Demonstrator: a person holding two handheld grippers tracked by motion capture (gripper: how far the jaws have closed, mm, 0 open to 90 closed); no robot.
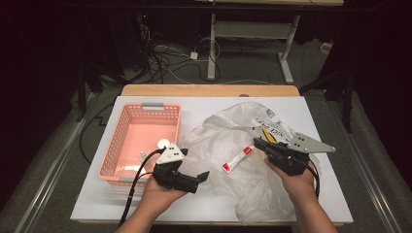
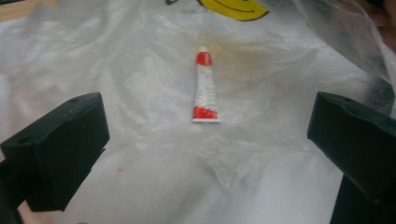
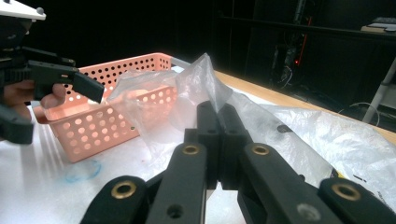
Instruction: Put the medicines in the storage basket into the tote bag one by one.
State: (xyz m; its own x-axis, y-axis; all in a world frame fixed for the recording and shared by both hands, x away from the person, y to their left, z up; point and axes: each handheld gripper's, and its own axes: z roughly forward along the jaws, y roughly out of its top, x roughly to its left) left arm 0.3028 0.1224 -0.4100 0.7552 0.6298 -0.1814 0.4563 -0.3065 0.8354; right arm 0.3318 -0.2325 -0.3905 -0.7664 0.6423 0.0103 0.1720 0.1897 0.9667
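Observation:
A small red and white tube (image 1: pixel 236 159) (image 2: pixel 205 88) lies flat on the crumpled clear plastic bag (image 1: pixel 228 133) in the middle of the table; whether it is on or under a layer I cannot tell. My left gripper (image 1: pixel 201 179) (image 2: pixel 208 140) is open wide, its jaws on either side of the tube but short of it. At the bag's right side my right gripper (image 1: pixel 257 142) (image 3: pixel 218 109) is shut on a fold of the plastic bag (image 3: pixel 201 79), which stands up in a peak above its jaws.
A pink perforated basket (image 1: pixel 121 141) (image 3: pixel 102 126) stands left of the bag with a small white round object (image 1: pixel 163 143) inside. The bag's printed part (image 1: pixel 272 128) lies at the right. The white table top (image 1: pixel 97 194) ends close to the hands.

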